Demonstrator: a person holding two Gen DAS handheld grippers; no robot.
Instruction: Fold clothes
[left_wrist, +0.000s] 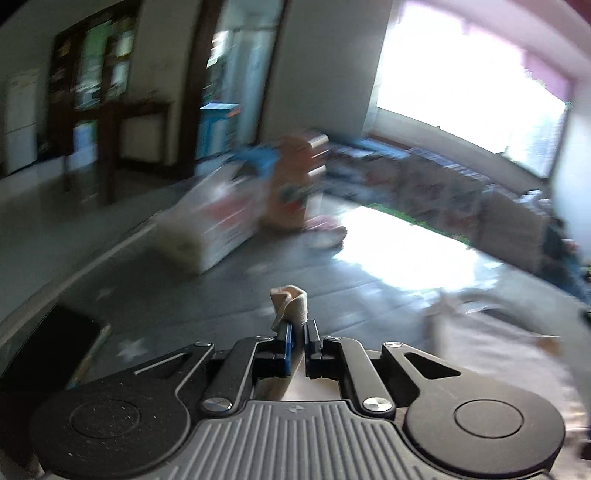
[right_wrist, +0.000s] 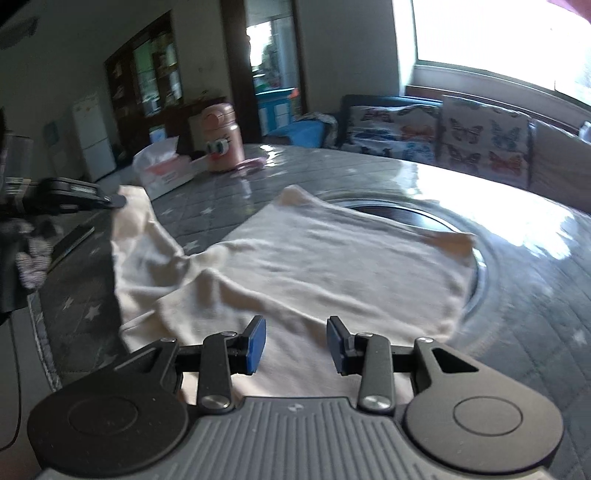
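Sunlit living room, grey star-quilted worktop (right_wrist: 221, 218). Cream knit garment (right_wrist: 332, 266) lies mostly flat there, soft and floppy. Left gripper (left_wrist: 298, 332) is clenched on a corner, lifted up. Right gripper (right_wrist: 296, 341) hovers above the near hem, jaws spread. Looks like mid-fold; next probably needs pinching that hem.

Blown-out window (left_wrist: 461, 74) glare, motion blur

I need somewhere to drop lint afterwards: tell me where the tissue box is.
In the right wrist view the tissue box sits far left on the table, beside the pink cartoon bottle and beyond the cream garment.
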